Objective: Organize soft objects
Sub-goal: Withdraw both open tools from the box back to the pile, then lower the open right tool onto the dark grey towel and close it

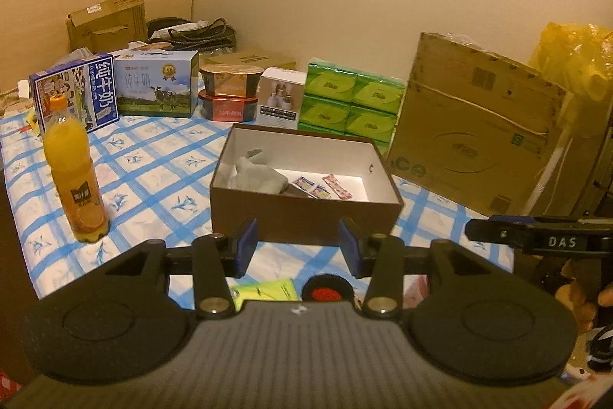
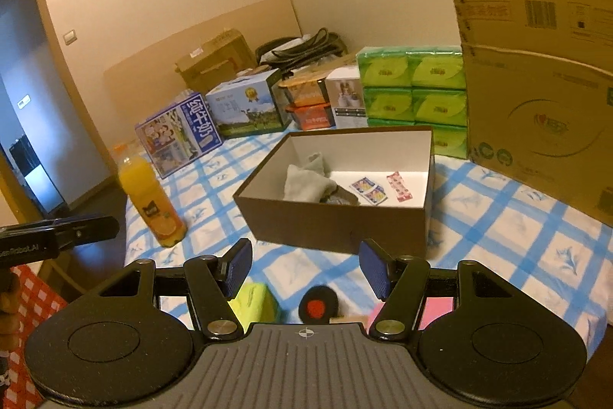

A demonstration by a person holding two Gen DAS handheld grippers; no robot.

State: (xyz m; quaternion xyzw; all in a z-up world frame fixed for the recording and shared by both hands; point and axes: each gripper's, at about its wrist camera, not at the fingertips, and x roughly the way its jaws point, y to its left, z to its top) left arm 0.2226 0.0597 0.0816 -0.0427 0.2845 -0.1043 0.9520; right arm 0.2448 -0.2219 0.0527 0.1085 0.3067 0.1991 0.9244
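An open brown box (image 1: 302, 221) (image 2: 337, 223) with a white inside sits mid-table. In it lie a grey cloth (image 1: 258, 175) (image 2: 308, 181) and small printed packets (image 1: 322, 187) (image 2: 369, 191). My left gripper (image 1: 298, 246) is open and empty, just in front of the box. My right gripper (image 2: 304, 269) is open and empty, also before the box. Under the grippers lie a yellow-green soft item (image 1: 268, 288) (image 2: 254, 303), a black round thing with a red centre (image 1: 325, 288) (image 2: 318, 303) and a pink item (image 2: 433, 311), partly hidden.
An orange juice bottle (image 1: 72, 171) (image 2: 151, 200) stands left of the box. Milk cartons (image 1: 74, 92) (image 2: 180, 135), food tubs (image 1: 230, 92), green tissue packs (image 1: 350, 98) (image 2: 413, 91) and a large cardboard box (image 1: 475, 129) (image 2: 536, 94) line the back and right. The table has a blue-checked cloth (image 1: 153, 163).
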